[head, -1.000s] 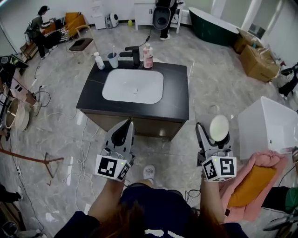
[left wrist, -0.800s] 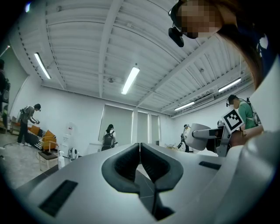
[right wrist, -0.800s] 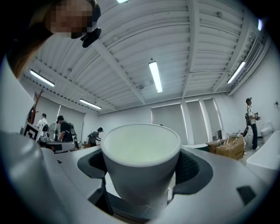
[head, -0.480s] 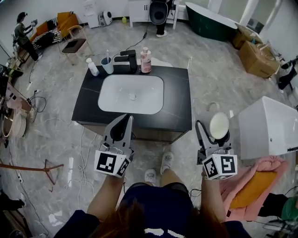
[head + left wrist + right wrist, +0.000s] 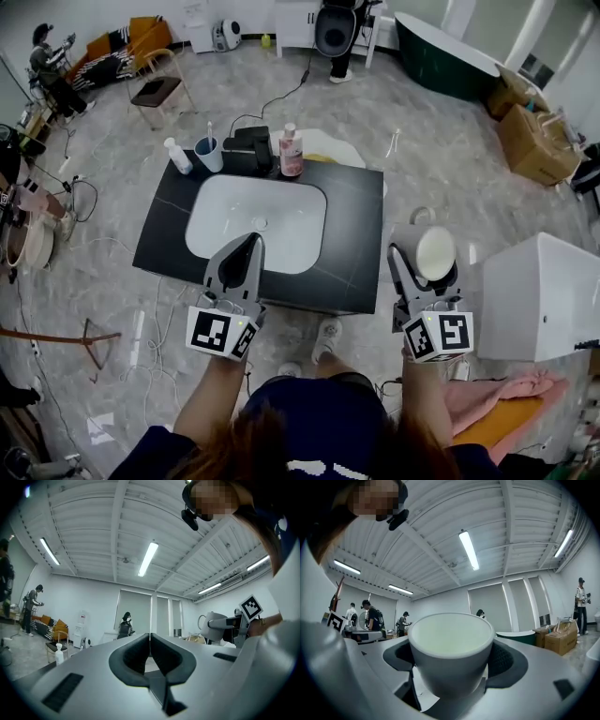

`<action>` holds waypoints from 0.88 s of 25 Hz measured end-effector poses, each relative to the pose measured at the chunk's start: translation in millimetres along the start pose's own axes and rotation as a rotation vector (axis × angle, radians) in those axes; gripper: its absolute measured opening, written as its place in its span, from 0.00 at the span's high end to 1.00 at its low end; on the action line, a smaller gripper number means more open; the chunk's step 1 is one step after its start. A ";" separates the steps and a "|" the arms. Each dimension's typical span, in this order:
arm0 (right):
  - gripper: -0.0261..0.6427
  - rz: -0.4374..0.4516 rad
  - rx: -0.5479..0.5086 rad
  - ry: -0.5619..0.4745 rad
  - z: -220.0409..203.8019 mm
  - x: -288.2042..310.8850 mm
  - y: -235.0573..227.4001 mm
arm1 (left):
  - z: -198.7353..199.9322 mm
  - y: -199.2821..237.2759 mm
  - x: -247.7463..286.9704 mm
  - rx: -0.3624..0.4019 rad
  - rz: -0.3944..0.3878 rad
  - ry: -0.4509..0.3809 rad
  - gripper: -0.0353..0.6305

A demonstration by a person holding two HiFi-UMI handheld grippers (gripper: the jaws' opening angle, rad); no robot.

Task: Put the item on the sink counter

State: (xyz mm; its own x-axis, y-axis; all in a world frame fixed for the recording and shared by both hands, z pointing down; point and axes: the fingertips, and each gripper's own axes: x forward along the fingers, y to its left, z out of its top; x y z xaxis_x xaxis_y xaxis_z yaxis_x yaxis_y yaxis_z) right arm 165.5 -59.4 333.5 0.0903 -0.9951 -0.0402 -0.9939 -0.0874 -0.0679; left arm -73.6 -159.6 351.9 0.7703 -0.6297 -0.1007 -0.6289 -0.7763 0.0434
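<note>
The black sink counter (image 5: 352,234) with a white basin (image 5: 255,223) stands just ahead of me in the head view. My right gripper (image 5: 424,264) is shut on a white cup (image 5: 436,252), held upright just off the counter's right front corner. In the right gripper view the cup (image 5: 451,651) fills the space between the jaws of that gripper (image 5: 450,667). My left gripper (image 5: 250,242) hangs over the basin's front rim, shut with nothing in it. In its own view the left gripper (image 5: 150,638) shows its jaws pressed together.
A spray bottle (image 5: 175,156), a blue cup (image 5: 208,154), a black faucet (image 5: 251,144) and a pink bottle (image 5: 291,150) line the counter's back. A white box (image 5: 544,298) stands at the right, a pink cloth (image 5: 497,401) below it. Cables (image 5: 155,323) lie on the floor at left.
The counter has come closer in the head view. Both grippers now reach its front edge. The cup stays in the right gripper.
</note>
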 end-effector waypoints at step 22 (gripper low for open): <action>0.29 0.055 0.029 0.139 -47.0 242.3 -132.9 | -52.9 56.5 258.5 -0.059 0.040 0.095 0.91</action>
State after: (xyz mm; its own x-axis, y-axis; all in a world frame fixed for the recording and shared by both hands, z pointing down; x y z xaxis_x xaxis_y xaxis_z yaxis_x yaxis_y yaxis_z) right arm 316.5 -291.1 379.7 0.0239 -0.9953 0.0938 -0.9946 -0.0332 -0.0980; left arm 95.6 -367.8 380.9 0.7527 -0.6583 -0.0026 -0.6545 -0.7488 0.1043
